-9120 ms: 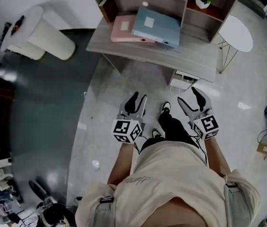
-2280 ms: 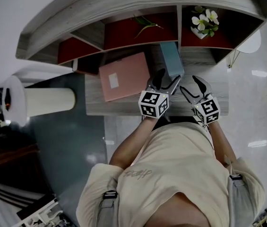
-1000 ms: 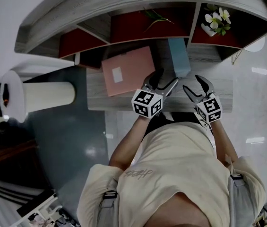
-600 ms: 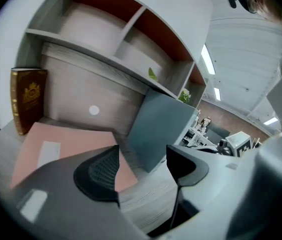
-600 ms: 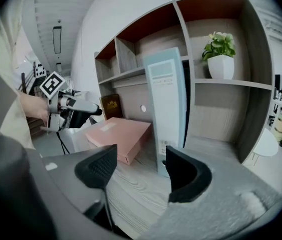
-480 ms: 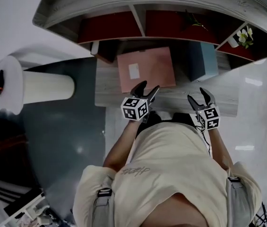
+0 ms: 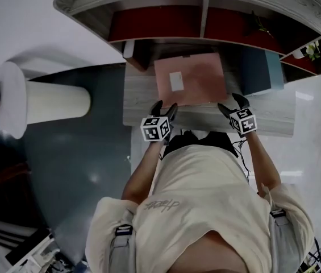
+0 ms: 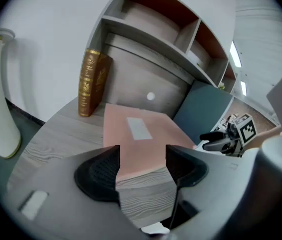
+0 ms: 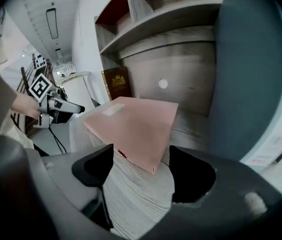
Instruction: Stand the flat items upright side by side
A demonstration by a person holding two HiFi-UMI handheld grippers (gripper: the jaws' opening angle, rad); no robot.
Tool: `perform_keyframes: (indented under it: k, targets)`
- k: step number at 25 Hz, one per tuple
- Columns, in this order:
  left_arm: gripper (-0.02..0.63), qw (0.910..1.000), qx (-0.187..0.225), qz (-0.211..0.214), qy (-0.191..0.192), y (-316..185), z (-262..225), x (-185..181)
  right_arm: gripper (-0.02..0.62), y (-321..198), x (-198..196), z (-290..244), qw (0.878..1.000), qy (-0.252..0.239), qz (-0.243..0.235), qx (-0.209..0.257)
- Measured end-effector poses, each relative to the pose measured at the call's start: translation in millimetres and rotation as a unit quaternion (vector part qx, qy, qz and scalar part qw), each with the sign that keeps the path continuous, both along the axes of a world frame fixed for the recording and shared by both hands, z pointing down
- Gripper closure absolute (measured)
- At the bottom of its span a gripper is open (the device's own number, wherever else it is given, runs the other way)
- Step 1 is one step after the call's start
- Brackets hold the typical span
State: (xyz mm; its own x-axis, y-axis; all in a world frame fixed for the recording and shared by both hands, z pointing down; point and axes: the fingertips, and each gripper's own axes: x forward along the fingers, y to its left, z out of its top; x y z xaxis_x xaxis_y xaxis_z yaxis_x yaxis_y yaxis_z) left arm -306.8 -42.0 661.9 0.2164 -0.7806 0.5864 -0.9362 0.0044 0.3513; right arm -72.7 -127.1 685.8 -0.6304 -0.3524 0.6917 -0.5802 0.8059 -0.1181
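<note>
Pink file box (image 7: 190,81) flat on tabletop (image 7: 143,104). Blue file box (image 7: 259,71) upright just beside its right. Left tool (image 7: 164,105) jaws wide apart, nothing gripped, near box's front-left corner. Right tool (image 7: 231,102) jaws just opened further, nothing between, near front-right corner.

Bare desk (image 7: 197,117) front is open to me; pink folder (image 7: 190,79) lies flat ahead, upright blue folder (image 7: 259,73) walls the right, book (image 8: 92,81) back-left, shelf (image 8: 150,39) overhead.
</note>
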Motion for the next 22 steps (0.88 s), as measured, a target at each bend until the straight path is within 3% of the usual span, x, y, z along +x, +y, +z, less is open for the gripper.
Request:
perform_keyframes:
  k: [6,10,14,22]
  targets:
    - [0.291,0.9994,-0.034,0.005,-0.009,6,38,-21,0.21,-10,-12,30,0.998,0.016,0.017,-0.051]
    - [0.295,0.9982,-0.048,0.014,0.034,4,49,-19,0.209,-4,-20,37,0.997,0.013,0.017,-0.081]
    - [0.287,0.9965,-0.05,-0.005,0.067,-3,50,-27,0.198,6,-24,38,0.994,0.001,0.023,-0.107]
    - [0.281,0.9975,-0.053,0.0,0.048,-7,50,-58,0.21,64,-36,35,0.992,-0.008,-0.013,-0.128]
